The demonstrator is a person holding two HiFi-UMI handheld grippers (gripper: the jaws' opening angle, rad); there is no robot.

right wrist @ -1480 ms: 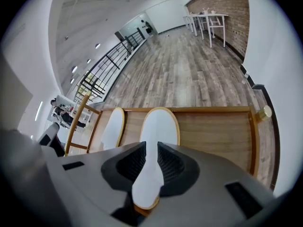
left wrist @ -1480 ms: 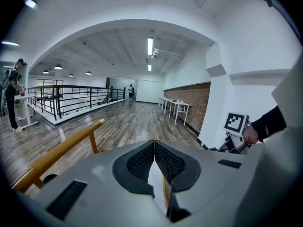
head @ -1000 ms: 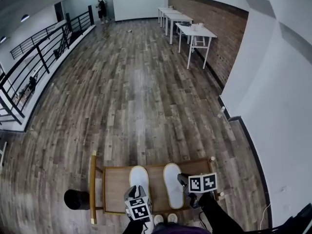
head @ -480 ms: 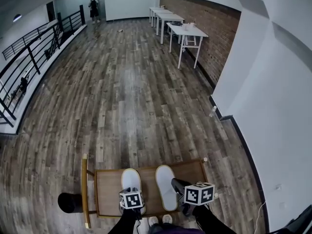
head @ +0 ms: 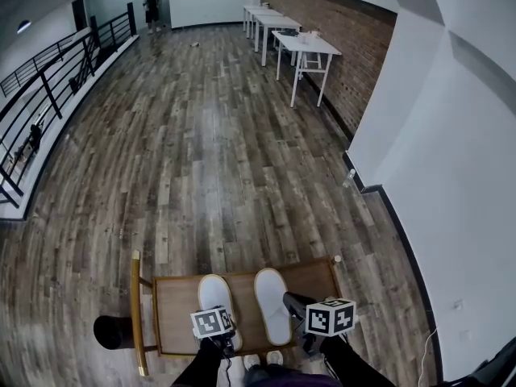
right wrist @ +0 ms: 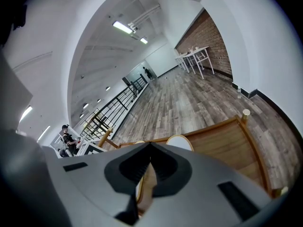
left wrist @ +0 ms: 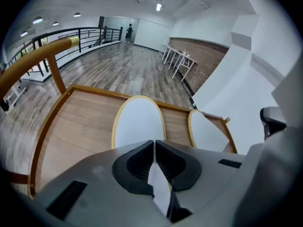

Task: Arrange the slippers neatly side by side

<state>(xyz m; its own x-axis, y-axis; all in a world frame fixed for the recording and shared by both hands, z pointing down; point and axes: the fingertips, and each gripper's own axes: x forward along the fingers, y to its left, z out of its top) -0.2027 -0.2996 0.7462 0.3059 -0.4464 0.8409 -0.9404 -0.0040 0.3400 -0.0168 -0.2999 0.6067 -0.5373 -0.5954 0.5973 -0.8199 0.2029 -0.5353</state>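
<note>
Two flat white slippers with yellow rims lie side by side, toes away from me, on a wooden chair seat [head: 181, 301]. The left slipper [head: 214, 293] [left wrist: 137, 122] is under my left gripper [left wrist: 154, 144], whose marker cube [head: 212, 321] sits over the heel. Its jaws are shut, pads touching, and the heel's white shows through the gap behind them. My right gripper [head: 292, 303] [right wrist: 150, 148] stands at the heel-side right edge of the right slipper [head: 272, 303] [right wrist: 179, 142]. It is shut too, with nothing seen between the pads.
The seat has a raised wooden rim and a curved rail [head: 134, 313] on its left. A black round object [head: 109, 331] stands on the plank floor beside it. White tables [head: 302, 45] line the brick wall, a railing [head: 48, 95] runs left, and a person [head: 151, 2] stands far off.
My left gripper has sunk and tipped down onto the left slipper's heel. The right gripper has stayed at the right slipper's edge. Both slippers lie where they were.
</note>
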